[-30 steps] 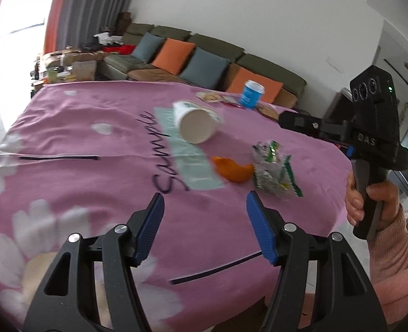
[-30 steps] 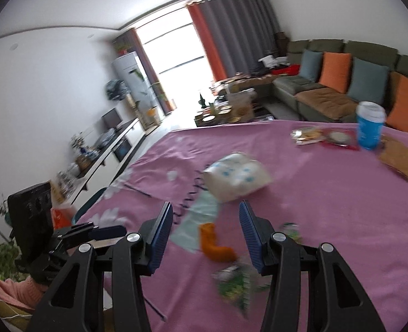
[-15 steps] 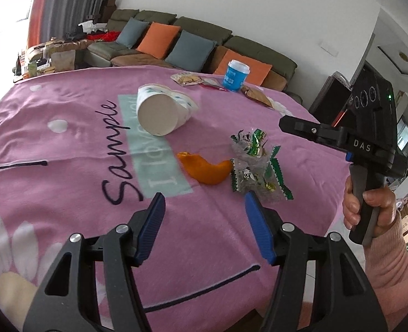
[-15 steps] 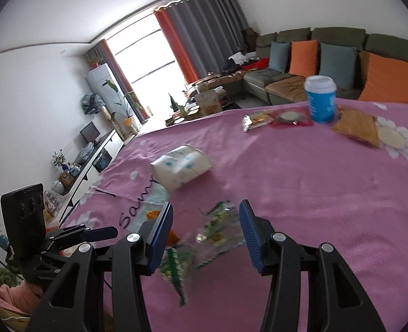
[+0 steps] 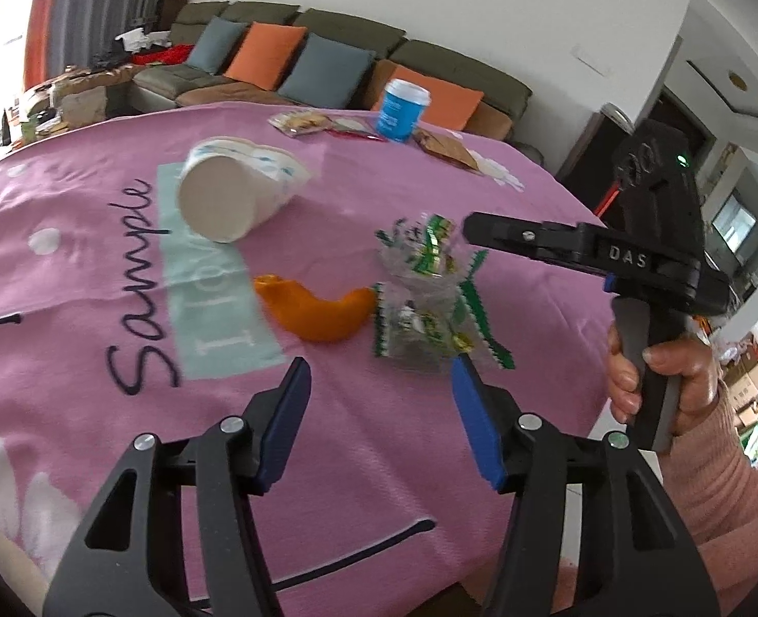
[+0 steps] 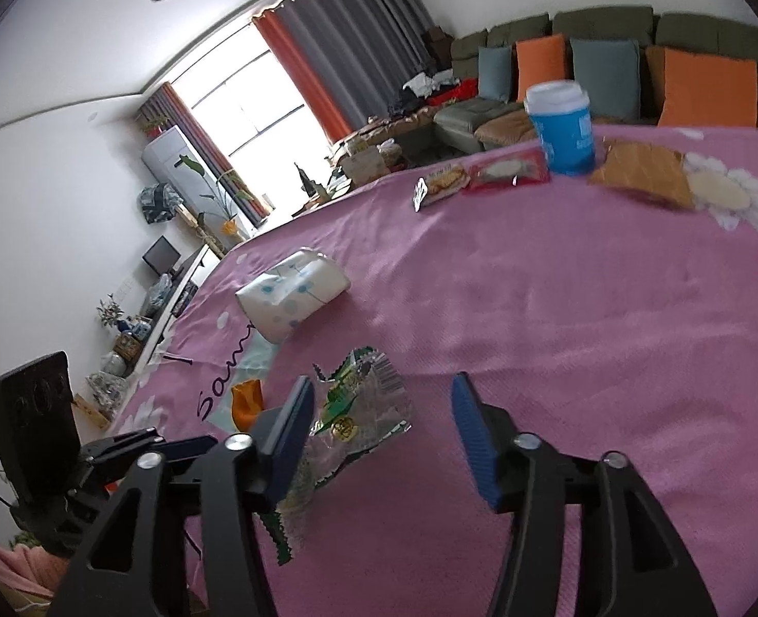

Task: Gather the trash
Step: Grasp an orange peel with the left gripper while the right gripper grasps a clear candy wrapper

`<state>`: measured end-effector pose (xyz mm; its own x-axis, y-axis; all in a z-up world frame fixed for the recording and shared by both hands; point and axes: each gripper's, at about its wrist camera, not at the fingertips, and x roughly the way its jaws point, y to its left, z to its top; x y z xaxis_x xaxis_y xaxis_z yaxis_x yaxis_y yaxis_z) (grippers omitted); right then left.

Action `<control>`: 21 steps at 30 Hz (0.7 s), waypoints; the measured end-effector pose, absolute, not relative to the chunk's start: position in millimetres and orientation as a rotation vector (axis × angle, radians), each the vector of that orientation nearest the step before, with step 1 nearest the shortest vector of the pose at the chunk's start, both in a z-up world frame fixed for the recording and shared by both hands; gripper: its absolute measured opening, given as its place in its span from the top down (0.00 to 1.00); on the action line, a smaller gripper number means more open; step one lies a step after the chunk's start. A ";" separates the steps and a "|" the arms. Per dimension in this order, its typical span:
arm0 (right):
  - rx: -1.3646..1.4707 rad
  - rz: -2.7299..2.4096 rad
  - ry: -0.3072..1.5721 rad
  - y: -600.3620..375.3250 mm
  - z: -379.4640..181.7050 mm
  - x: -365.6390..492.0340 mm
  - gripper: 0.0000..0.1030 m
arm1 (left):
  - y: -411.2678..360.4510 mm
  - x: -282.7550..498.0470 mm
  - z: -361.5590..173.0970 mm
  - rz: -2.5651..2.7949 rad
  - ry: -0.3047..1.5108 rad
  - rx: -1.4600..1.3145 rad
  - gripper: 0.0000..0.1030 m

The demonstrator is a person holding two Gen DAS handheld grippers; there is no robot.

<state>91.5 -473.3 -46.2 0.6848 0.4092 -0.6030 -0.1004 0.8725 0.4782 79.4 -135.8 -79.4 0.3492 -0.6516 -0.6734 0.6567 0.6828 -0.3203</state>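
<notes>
A crumpled clear wrapper with green print (image 5: 425, 303) lies on the pink tablecloth (image 5: 70, 360), with an orange peel (image 5: 322, 313) just left of it. A white paper cup (image 5: 235, 190) lies on its side farther back. My left gripper (image 5: 379, 362) hovers short of the peel and wrapper; its jaws are closing slightly with nothing between them. My right gripper (image 6: 383, 379) is over the wrapper (image 6: 363, 401), its jaws opening. The wrapper sits by the left finger, partly hidden behind it, and no pad presses on it. The peel (image 6: 247, 401) lies left of that finger.
An upright blue cup with a white lid (image 5: 399, 113) stands at the table's far side among flat snack packets (image 6: 481, 175) and a brown packet (image 6: 641, 175). A sofa with cushions is behind. The table edge runs near a hand in a pink sleeve (image 5: 687, 385).
Both grippers came closer to the wrapper and peel. The right gripper swung from the peel over to the wrapper and its jaws have widened. The left jaws narrowed slightly.
</notes>
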 end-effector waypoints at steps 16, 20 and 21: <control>0.421 0.357 0.767 -462.9 -48.3 97.8 0.92 | -121.4 114.7 -82.5 -0.740 0.912 -0.049 0.46; 0.431 0.352 0.735 -467.0 -41.8 95.7 0.92 | -123.7 126.3 -86.0 -0.739 0.943 -0.067 0.47; 0.433 0.351 0.731 -468.0 -40.9 95.3 0.92 | -123.9 129.0 -86.0 -0.743 0.946 -0.074 0.48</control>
